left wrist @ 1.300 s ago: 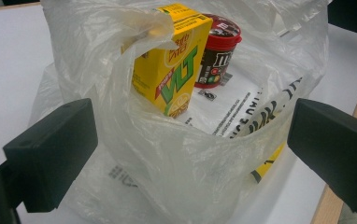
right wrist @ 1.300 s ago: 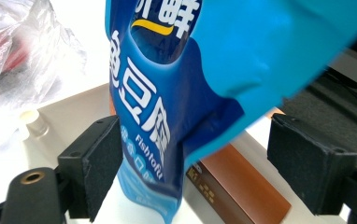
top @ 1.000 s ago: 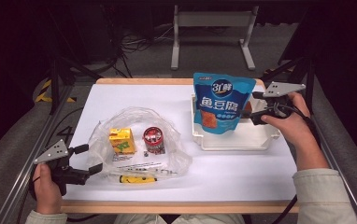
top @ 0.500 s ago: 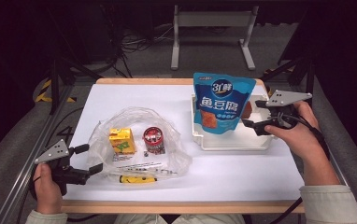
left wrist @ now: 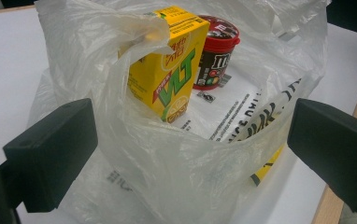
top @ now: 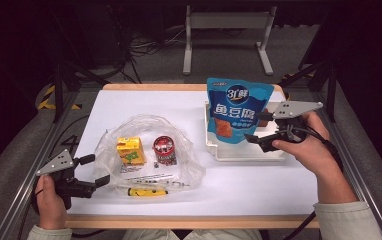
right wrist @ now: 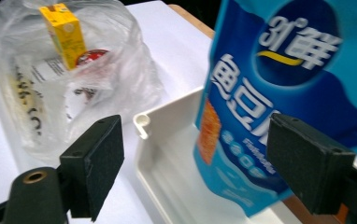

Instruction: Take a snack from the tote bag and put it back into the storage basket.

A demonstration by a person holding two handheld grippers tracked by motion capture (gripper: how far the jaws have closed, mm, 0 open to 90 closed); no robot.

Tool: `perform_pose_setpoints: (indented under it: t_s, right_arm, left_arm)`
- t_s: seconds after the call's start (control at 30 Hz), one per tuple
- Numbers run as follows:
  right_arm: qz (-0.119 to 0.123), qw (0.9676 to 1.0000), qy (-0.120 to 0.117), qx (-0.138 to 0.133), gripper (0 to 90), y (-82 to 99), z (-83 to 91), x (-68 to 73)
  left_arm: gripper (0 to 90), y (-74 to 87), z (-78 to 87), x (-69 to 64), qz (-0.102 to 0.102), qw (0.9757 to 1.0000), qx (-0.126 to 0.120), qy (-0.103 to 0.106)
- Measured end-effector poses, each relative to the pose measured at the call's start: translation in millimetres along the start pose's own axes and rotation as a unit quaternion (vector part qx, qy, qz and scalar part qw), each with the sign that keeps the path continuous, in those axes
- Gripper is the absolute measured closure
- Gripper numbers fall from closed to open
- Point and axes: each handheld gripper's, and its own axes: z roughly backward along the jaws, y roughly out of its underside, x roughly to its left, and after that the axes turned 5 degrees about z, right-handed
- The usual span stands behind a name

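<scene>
A clear plastic bag (top: 144, 150) lies at the table's left and holds a yellow drink carton (top: 130, 150) and a red-lidded candy tub (top: 164, 148), both upright. My left gripper (top: 95, 170) is open at the bag's near-left edge. In the left gripper view (left wrist: 193, 154) the bag's (left wrist: 181, 163) rim bulges between the jaws, with the carton (left wrist: 169, 70) and tub (left wrist: 216, 51) behind. A blue snack pouch (top: 235, 110) stands in a white tray (top: 249, 152). My right gripper (top: 258, 129) is open at the pouch's right edge; the pouch's (right wrist: 279, 93) lower corner sits between its jaws (right wrist: 200, 161).
A printed sheet and a yellow pen-like item (top: 146, 191) lie at the bag's near side. The white tray (right wrist: 167, 158) is at the table's right. The table's wooden front edge (top: 194, 221) runs close to both hands. Dark stands and cables fill the floor beyond the table.
My right gripper has shifted a little left and toward the near side, closer to the pouch's lower right edge. The left gripper and the bag have stayed put.
</scene>
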Motion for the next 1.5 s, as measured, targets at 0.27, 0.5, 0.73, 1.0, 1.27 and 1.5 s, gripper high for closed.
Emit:
perform_pose_setpoints:
  t_s: [0.27, 0.5, 0.73, 1.0, 1.27, 1.5]
  right_arm:
    - [0.007, 0.9992, -0.037, -0.009, 20.0, -11.6, -16.5, 13.5]
    - [0.011, 0.9986, -0.05, -0.011, 20.0, -23.7, -28.5, 24.9]
    - [0.013, 0.9978, -0.063, -0.014, 20.0, -34.9, -42.9, 34.1]
    - [0.018, 0.9959, -0.087, -0.018, 19.9, -48.3, -64.5, 43.5]
    - [0.03, 0.9938, -0.105, -0.019, 19.8, -59.0, -83.5, 51.4]
    - [0.045, 0.9914, -0.122, -0.011, 19.7, -70.1, -103.7, 58.9]
  left_arm:
    - [2.3, 0.7, 1.4, -0.1, -0.003, 1.0, -0.001, -0.002]
    - [2.3, 0.8, 1.5, -0.5, -0.003, 1.0, -0.003, -0.002]
    - [2.3, 1.2, 2.1, -0.4, -0.003, 1.0, -0.002, -0.004]
    - [2.3, 2.6, 5.3, -0.9, -0.003, 1.0, -0.004, -0.006]
    - [2.3, 4.3, 9.1, -2.9, -0.005, 0.9999, -0.004, -0.011]
    - [2.3, 7.3, 13.1, -4.9, -0.005, 0.9999, -0.003, -0.014]
